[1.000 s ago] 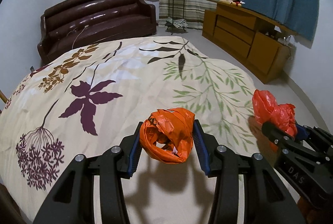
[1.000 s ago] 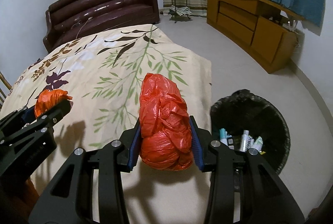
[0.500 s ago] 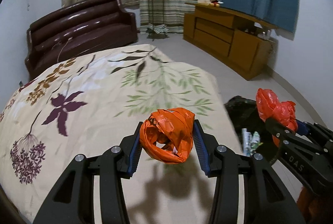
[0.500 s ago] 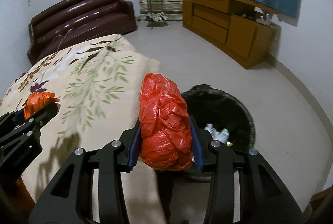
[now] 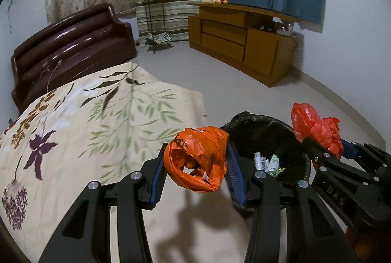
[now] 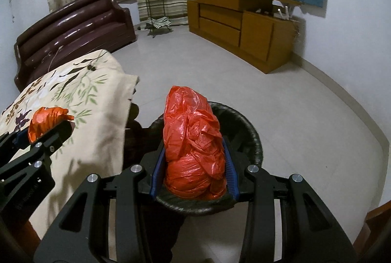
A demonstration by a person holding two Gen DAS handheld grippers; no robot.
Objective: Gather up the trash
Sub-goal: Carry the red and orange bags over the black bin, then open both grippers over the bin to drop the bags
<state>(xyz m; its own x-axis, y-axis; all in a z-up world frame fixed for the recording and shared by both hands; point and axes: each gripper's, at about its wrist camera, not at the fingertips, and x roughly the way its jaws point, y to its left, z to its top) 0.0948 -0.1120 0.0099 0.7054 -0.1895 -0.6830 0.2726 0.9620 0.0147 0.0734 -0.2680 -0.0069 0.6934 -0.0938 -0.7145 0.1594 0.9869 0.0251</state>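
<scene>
Both pieces of trash were picked up but not yet dropped. The left gripper [image 5: 195,165] had its jaws clamped on a crumpled orange bag [image 5: 196,161], and the right gripper [image 6: 194,165] had its jaws clamped on a taller red bag [image 6: 193,148]. Neither bag touched the bed [image 5: 97,116] or the floor [image 6: 305,116]; both hung in the air between the blue pads.

The black-lined bin [image 5: 266,138] stood on the floor just beside the corner of the bed. From the right wrist view the red bag sat directly over the bin's mouth, so that one looked ready to be let go. From the left wrist view the orange bag hung at the bin's near-left rim, over the edge of the bed more than over the opening, so it probably needed to travel a little further across.

Inside the bin some small bottles and wrappers [image 5: 266,162] already lay at the bottom, so earlier collecting seemed done. The visible part of the bed showed no other litter. What was left, by my reading: releasing both bags into the bin.
</scene>
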